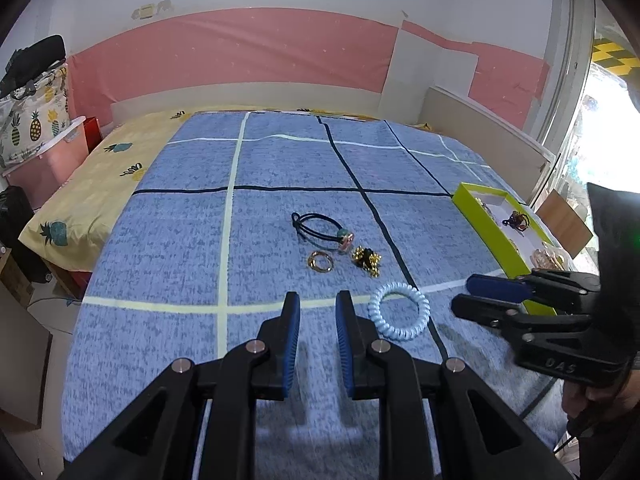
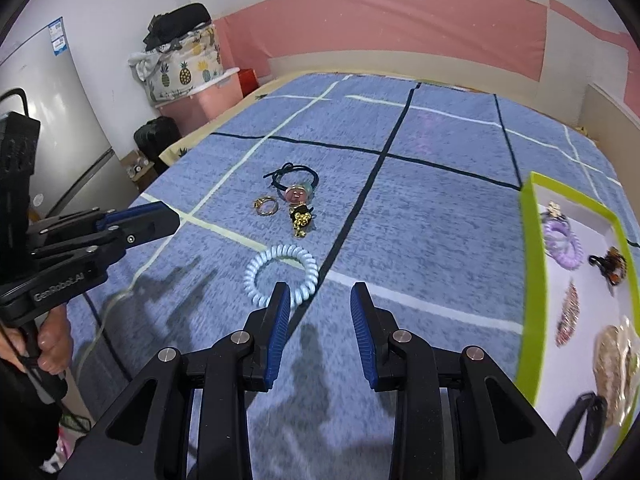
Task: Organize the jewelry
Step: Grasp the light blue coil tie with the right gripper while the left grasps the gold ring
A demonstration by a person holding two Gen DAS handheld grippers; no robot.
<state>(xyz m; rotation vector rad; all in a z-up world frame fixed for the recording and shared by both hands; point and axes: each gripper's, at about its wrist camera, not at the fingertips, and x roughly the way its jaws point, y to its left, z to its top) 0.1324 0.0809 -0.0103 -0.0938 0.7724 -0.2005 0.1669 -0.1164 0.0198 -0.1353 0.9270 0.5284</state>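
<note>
On the blue checked bedspread lie a pale blue spiral hair tie [image 1: 399, 311] [image 2: 281, 273], a black elastic with a round charm [image 1: 320, 228] [image 2: 295, 185], a gold ring [image 1: 320, 261] [image 2: 265, 205] and a black and gold bead cluster [image 1: 366, 261] [image 2: 301, 219]. My left gripper [image 1: 317, 308] [image 2: 168, 216] is open and empty, just left of the spiral tie. My right gripper [image 2: 320, 300] [image 1: 464, 292] is open and empty, its left finger over the spiral tie's near edge. A green-rimmed white box [image 2: 530, 240] [image 1: 480, 216] on the right holds several hair pieces.
Beside the bed on the left stand a pink storage bin [image 2: 208, 96], a pineapple-print bag [image 2: 180, 72] and a dark suitcase [image 2: 158, 136]. A pink and white wall [image 1: 240, 48] runs behind the bed. A hand [image 2: 50, 340] grips the left tool's handle.
</note>
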